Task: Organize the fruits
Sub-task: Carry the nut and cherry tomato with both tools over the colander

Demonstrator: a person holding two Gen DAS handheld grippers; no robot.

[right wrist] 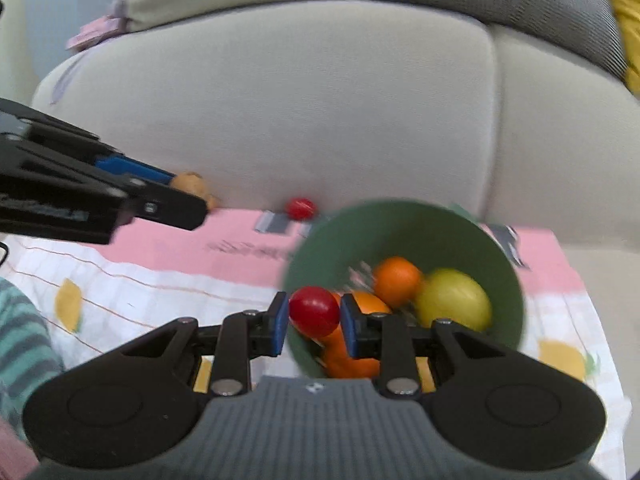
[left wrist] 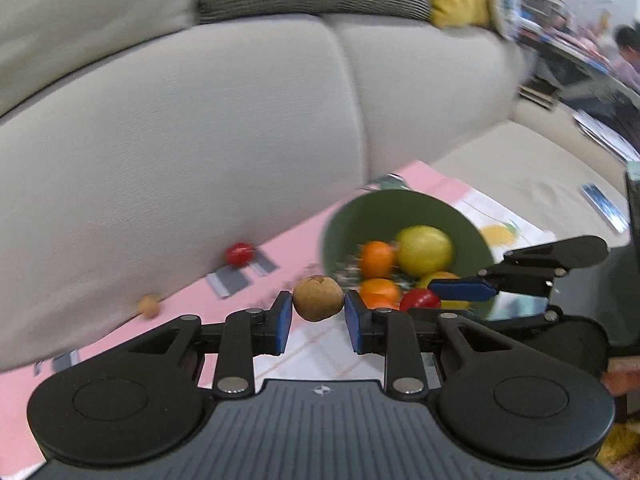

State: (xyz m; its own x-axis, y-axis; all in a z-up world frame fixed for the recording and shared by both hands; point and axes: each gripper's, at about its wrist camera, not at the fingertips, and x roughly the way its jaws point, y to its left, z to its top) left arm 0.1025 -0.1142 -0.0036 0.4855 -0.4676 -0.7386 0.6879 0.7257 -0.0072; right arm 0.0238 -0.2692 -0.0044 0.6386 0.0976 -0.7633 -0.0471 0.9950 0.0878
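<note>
My left gripper [left wrist: 318, 309] is shut on a brown round fruit [left wrist: 318, 298] and holds it above the pink cloth, left of the green bowl [left wrist: 374, 210]. My right gripper [right wrist: 314, 316] is shut on a small red fruit [right wrist: 314, 311] at the near rim of the green bowl [right wrist: 440, 220]. The bowl holds oranges [right wrist: 396, 280] and a yellow-green fruit [right wrist: 454, 300]. In the left wrist view the right gripper [left wrist: 440, 296] and its red fruit [left wrist: 420, 300] show at the bowl. The left gripper [right wrist: 180, 186] also shows in the right wrist view.
A second red fruit [left wrist: 239, 254] and a small brown fruit [left wrist: 149, 305] lie on the pink cloth [left wrist: 312, 232] against the beige sofa [left wrist: 200, 140]. The red one [right wrist: 301, 208] also shows in the right wrist view. A person's striped sleeve [right wrist: 20, 340] is at the left.
</note>
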